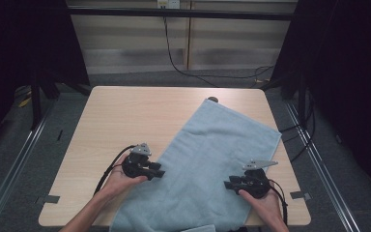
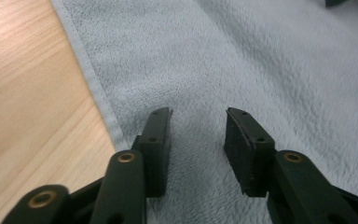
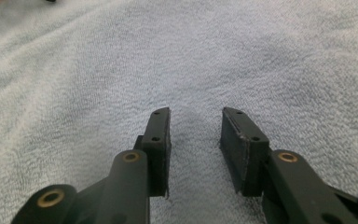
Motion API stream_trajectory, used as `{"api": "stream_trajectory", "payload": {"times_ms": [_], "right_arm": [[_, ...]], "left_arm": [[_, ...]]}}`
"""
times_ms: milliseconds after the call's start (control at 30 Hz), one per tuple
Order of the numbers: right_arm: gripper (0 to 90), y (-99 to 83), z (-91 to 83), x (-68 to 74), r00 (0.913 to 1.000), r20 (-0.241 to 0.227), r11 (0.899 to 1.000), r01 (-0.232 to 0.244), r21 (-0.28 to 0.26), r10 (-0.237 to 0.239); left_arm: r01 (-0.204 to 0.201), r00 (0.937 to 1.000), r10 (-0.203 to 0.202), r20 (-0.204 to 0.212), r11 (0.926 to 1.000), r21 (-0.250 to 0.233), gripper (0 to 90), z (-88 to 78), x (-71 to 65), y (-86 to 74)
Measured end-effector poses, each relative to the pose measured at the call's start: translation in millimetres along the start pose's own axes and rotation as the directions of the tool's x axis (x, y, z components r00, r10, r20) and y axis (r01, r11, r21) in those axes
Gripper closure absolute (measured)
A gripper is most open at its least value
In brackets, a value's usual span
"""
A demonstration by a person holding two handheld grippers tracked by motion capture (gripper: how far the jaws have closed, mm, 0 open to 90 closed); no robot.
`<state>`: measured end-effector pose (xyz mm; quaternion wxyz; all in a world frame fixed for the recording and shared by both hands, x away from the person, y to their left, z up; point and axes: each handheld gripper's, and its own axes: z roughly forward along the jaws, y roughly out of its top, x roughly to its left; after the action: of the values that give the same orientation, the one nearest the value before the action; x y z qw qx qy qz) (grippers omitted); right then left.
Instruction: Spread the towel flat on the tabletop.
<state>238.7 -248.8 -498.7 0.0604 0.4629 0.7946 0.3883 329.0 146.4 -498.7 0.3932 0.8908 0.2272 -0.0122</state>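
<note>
A light blue towel (image 1: 212, 159) lies spread at a slant across the wooden table (image 1: 125, 116), its near end hanging over the front edge. My left gripper (image 1: 160, 170) rests low over the towel's left edge, pointing right. In the left gripper view its jaws stand apart above the towel (image 2: 242, 60) just inside the hem, with nothing between the pads. My right gripper (image 1: 228, 184) hovers over the towel's right part, pointing left. Its jaws are also parted over flat cloth (image 3: 121, 70), gripping nothing.
Bare wood (image 2: 23, 93) shows to the left of the towel. A small dark round thing (image 1: 213, 99) sits at the table's far edge by the towel's corner. Cables (image 1: 174, 58) run along the floor behind, and metal rails (image 1: 19, 154) flank the table.
</note>
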Motion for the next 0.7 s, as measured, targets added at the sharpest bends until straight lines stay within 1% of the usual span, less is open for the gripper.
{"api": "stream_trajectory", "payload": {"times_ms": [33, 67, 100, 133, 200, 233, 300, 333, 367, 400, 433, 467, 500, 533, 600, 633, 667, 700], "right_arm": [[63.2, 0.7, 0.6, -1.9, 1.0, 0.003, 1.0, -0.001, -0.005, 0.001], [62.2, 2.0, 1.9, -2.3, 0.9999, 0.011, 1.0, 0.0, -0.008, 0.001], [61.2, 3.3, 3.5, -3.2, 1.0, 0.009, 1.0, 0.003, -0.012, -0.003], [60.8, 6.1, 6.4, -4.9, 1.0, 0.006, 1.0, 0.001, -0.017, -0.001], [57.9, 11.0, 12.1, -7.0, 1.0, -0.001, 1.0, -0.001, -0.028, 0.001], [57.5, 15.2, 17.5, -7.4, 0.9999, -0.015, 0.999, -0.001, -0.034, 0.001], [55.9, 23.4, 27.0, -5.6, 0.9996, -0.023, 0.999, 0.018, -0.032, -0.018], [53.8, 28.0, 32.4, -4.0, 0.9992, -0.032, 0.999, 0.023, -0.032, -0.024], [52.5, 32.4, 37.9, -1.3, 0.999, -0.036, 0.999, 0.027, -0.031, -0.029], [51.6, 36.7, 43.8, 1.4, 0.9985, -0.032, 0.998, 0.044, -0.035, -0.045], [46.5, 45.3, 55.1, 9.2, 0.9973, -0.026, 0.997, 0.068, -0.031, -0.069], [46.5, 45.3, 55.1, 9.2, 0.9973, -0.026, 0.997, 0.068, -0.031, -0.069], [44.3, 47.8, 59.2, 12.6, 0.9966, -0.027, 0.996, 0.077, -0.032, -0.078], [44.1, 51.5, 65.0, 18.7, 0.995, -0.032, 0.995, 0.094, -0.028, -0.095], [44.5, 56.1, 71.0, 26.0, 0.9906, -0.066, 0.993, 0.12, -0.011, -0.12], [45.7, 59.5, 73.2, 31.1, 0.9878, -0.073, 0.99, 0.139, 0.01, -0.138], [46.2, 61.4, 73.5, 32.9, 0.9864, -0.072, 0.989, 0.15, 0.016, -0.148], [46.2, 63.1, 72.7, 33.6, 0.9869, -0.073, 0.99, 0.144, 0.001, -0.144]], "left_arm": [[-0.022, 0.9997, 0.022, -0.013, 0.9998, 0.003, 61.3, -3.6, -3.0, -4.1], [-0.024, 0.9995, 0.024, -0.019, 0.9997, -0.005, 61.3, -6.4, -5.3, -8.3], [-0.03, 0.999, 0.03, -0.034, 0.9994, -0.019, 61.3, -11.7, -7.9, -15.9], [-0.024, 0.999, 0.023, -0.039, 0.9994, -0.023, 61.3, -17.1, -9.9, -22.0], [0.005, 0.9996, -0.006, -0.027, 0.9992, -0.04, 61.3, -27.6, -13.3, -34.6], [0.015, 0.9994, -0.016, -0.031, 0.999, -0.042, 61.8, -33.3, -14.9, -40.8], [0.045, 0.9986, -0.047, -0.025, 0.9973, -0.058, 62.3, -43.0, -20.3, -53.2], [0.061, 0.9979, -0.062, -0.019, 0.9966, -0.056, 62.2, -47.4, -24.0, -57.9], [0.067, 0.9976, -0.068, -0.014, 0.9966, -0.048, 62.2, -51.4, -28.2, -61.8], [0.069, 0.9976, -0.07, -0.003, 0.9964, -0.049, 62.2, -54.5, -32.3, -66.2], [0.075, 0.9972, -0.075, 0.001, 0.9962, -0.044, 62.2, -57.7, -36.0, -69.7], [0.084, 0.9964, -0.083, 0.015, 0.9958, -0.036, 62.2, -59.8, -39.1, -71.7], [0.078, 0.9963, -0.078, 0.038, 0.9967, -0.022, 62.2, -63.0, -43.6, -74.8], [0.073, 0.9966, -0.072, 0.042, 0.9971, -0.024, 62.2, -64.6, -47.3, -77.5], [0.082, 0.9945, -0.08, 0.067, 0.9962, -0.028, 60.1, -66.8, -47.3, -79.6], [0.08, 0.9954, -0.079, 0.055, 0.9961, -0.035, 59.6, -67.2, -45.3, -78.1], [0.09, 0.995, -0.088, 0.047, 0.9947, -0.05, 58.9, -67.0, -40.1, -74.3], [0.097, 0.995, -0.095, 0.031, 0.9926, -0.073, 57.2, -65.8, -31.0, -67.3]]}}
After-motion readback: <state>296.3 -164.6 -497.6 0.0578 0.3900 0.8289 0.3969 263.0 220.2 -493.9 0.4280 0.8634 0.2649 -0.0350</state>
